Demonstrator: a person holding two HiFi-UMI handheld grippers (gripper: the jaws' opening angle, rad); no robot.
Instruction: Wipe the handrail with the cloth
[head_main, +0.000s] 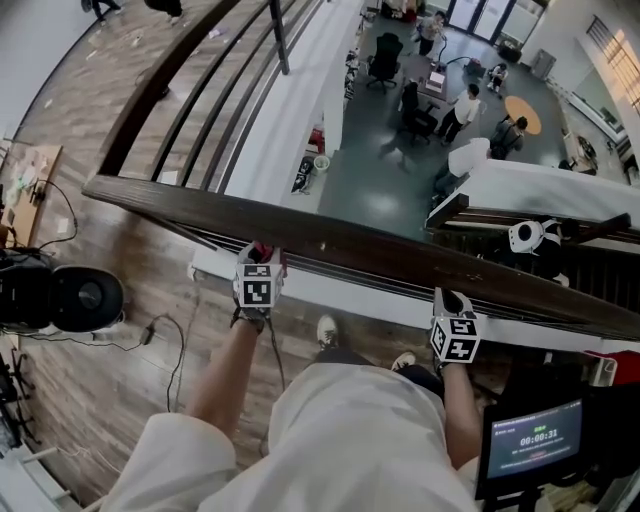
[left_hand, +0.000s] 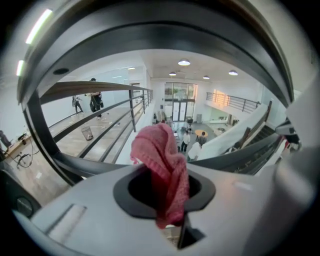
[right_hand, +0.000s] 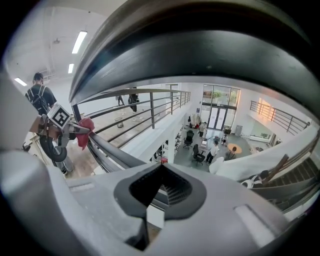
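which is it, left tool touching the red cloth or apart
Touching. The left gripper view shows the left tool clamped shut on the red cloth.

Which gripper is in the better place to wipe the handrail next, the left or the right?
The left gripper: shut on the red cloth at the handrail. The right gripper holds nothing.

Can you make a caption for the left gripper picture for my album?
Left gripper pinching a red cloth by the handrail, high above a lobby.
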